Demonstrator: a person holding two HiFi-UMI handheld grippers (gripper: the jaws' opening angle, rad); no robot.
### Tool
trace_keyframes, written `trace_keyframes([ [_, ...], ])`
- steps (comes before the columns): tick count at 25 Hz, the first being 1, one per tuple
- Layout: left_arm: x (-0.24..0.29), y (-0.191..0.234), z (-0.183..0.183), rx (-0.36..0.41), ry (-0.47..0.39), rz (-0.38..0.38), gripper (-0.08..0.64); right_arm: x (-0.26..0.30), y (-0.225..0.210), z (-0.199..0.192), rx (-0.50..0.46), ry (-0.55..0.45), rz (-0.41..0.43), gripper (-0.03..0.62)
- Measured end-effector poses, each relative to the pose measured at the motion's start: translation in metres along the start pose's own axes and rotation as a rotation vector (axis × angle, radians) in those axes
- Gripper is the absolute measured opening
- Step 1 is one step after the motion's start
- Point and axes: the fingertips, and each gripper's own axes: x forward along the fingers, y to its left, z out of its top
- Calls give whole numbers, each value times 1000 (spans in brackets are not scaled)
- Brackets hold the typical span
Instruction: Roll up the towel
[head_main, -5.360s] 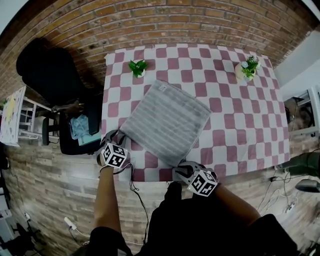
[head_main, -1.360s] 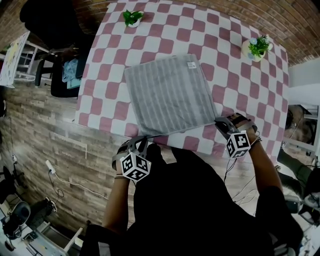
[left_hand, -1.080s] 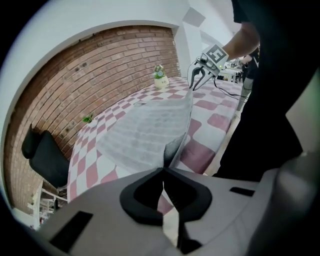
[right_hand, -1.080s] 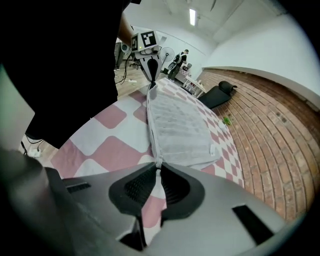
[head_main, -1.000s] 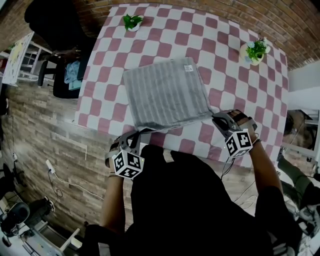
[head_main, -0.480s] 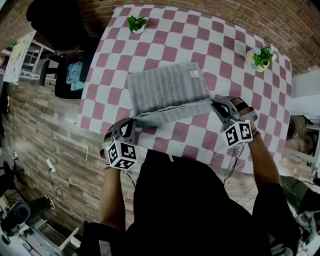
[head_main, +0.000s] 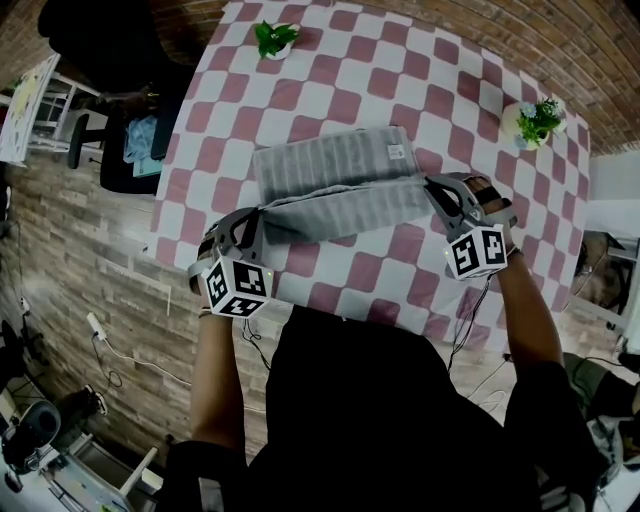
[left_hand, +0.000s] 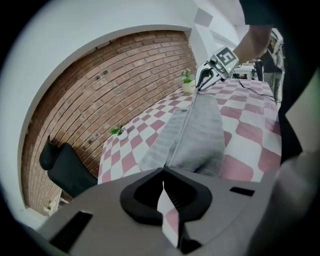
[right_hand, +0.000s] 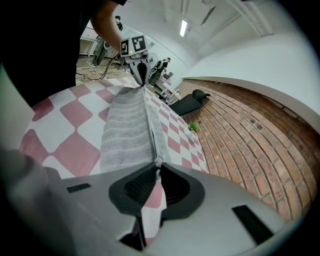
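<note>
A grey ribbed towel lies on the checked table, its near edge lifted and carried over the rest as a long flap. My left gripper is shut on the flap's left corner, and my right gripper is shut on its right corner. In the left gripper view the jaws pinch the towel, which runs taut to the right gripper. From the right gripper view the pinched corner shows, with the towel stretching to the left gripper.
The pink and white checked tablecloth covers the table. Two small potted plants stand at the far left and far right. A black chair stands beyond the table's left side. The brick floor lies around it.
Both grippers have moved away from me across the table with the towel's near edge, laying it further over the rest. The uncovered far part of the towel has become shorter.
</note>
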Motion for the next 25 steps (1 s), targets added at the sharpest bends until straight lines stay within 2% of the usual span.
trace_keyframes([
  [9,37,38,7,10,0,15,6,40,-35,-9,9,21,-44,32],
  [25,96,74,3,-21,19,-7,6,105,-55,-31,101,88,-31,34],
])
